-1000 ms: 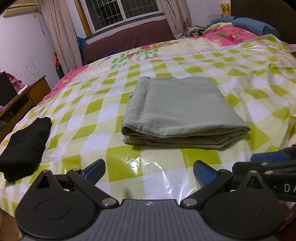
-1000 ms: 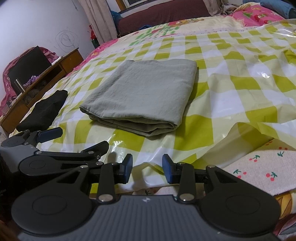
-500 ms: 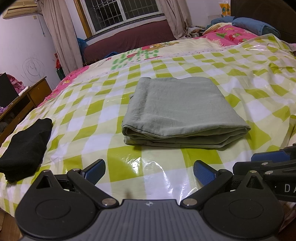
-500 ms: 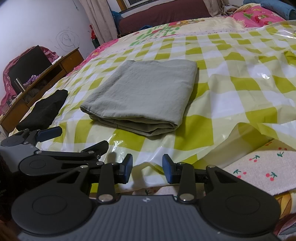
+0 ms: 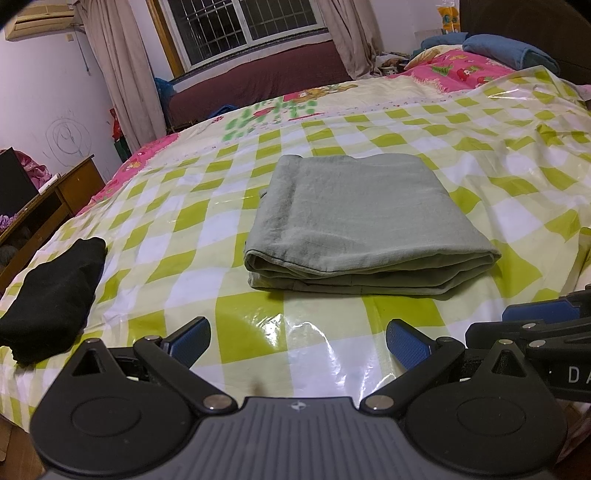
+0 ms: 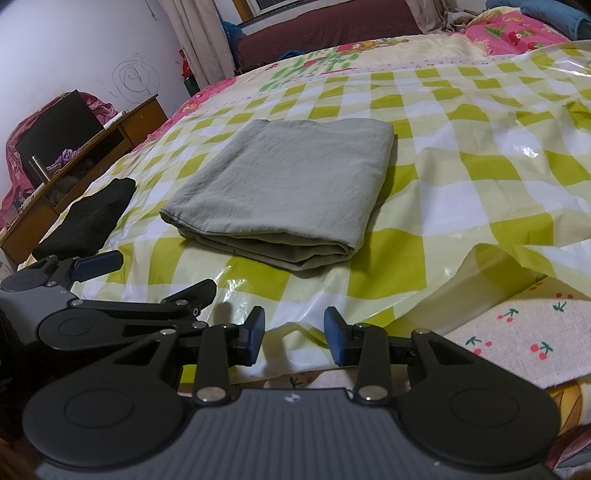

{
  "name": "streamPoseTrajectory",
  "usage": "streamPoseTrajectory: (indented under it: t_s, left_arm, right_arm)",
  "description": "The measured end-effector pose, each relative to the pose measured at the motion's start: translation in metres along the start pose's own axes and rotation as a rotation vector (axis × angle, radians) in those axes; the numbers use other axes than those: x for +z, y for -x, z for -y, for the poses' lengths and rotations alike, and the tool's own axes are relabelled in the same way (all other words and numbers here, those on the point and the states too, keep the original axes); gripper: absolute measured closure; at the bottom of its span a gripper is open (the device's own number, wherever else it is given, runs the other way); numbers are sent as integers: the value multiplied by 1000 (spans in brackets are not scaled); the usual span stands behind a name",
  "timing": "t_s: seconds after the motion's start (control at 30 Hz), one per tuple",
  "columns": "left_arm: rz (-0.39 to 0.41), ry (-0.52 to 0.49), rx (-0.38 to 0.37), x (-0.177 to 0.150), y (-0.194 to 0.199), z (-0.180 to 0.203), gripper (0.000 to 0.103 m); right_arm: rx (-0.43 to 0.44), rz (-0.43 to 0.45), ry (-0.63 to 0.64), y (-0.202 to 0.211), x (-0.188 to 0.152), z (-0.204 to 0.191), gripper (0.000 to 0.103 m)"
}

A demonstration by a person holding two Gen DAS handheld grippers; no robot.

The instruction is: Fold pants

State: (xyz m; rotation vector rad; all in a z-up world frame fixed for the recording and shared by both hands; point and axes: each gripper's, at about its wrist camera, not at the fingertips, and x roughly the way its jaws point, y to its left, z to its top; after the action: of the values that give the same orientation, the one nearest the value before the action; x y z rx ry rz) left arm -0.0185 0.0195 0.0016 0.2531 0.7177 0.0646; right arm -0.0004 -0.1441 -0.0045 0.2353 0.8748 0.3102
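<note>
Cotton-like pants (image 5: 354, 221): soft, light, floppy; grip the layered front edge.
Left tongs (image 5: 297, 341): spread, empty.
Right tongs (image 6: 294, 334): apart, empty.

A home bedroom. A wide bed under a glossy green-and-white checked plastic sheet (image 5: 192, 221) fills both views, with a pink cartoon-print quilt (image 5: 454, 66) and rolled blue bedding (image 5: 509, 48) at its far end. Beige curtains (image 5: 122, 74) flank a barred window (image 5: 243, 22). A pencil scribble (image 6: 135, 79) marks the white wall above a low wooden cabinet (image 6: 74, 173), apparently cluttered.
</note>
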Motion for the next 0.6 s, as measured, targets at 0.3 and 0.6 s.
streamPoseTrajectory:
  t_s: [0.3, 0.6]
  left_arm:
    - [1, -2, 1, 0, 0, -1, 0]
    - [1, -3, 2, 0, 0, 0, 0]
  right_arm:
    - [0, 0, 1, 0, 0, 0, 66]
    - [0, 0, 1, 0, 0, 0, 65]
